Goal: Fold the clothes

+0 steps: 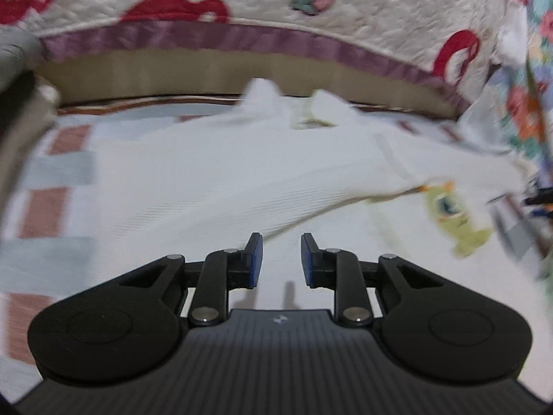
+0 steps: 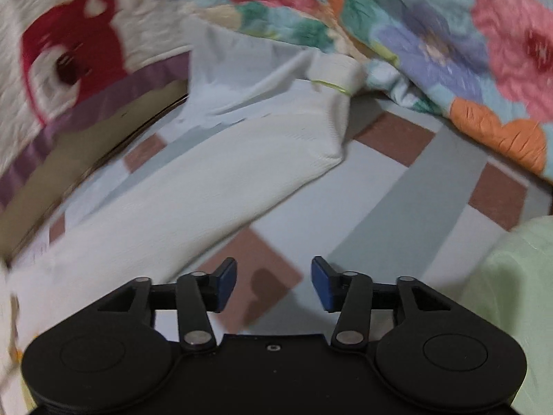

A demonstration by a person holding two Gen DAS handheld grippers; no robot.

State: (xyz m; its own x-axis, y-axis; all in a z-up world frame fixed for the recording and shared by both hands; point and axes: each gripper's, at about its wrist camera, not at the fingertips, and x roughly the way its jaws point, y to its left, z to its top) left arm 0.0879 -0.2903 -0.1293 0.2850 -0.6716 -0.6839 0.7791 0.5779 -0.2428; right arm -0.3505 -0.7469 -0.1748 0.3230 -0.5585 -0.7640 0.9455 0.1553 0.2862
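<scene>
White top (image 1: 214, 173) lies spread on the checked sheet (image 1: 48, 173), one sleeve (image 2: 193, 186) folded across the body, which suits either a fold under way or one being laid out. Left gripper (image 1: 281, 259) hovers over its hem, right gripper (image 2: 273, 285) over bare sheet; both have fingers spread, holding nothing.

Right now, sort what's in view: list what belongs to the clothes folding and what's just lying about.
For the job:
white garment, spread on the checked sheet
left gripper, fingers apart, empty
right gripper, fingers apart, empty

Lying about:
floral quilt
bear-print quilt
pale green cloth
</scene>
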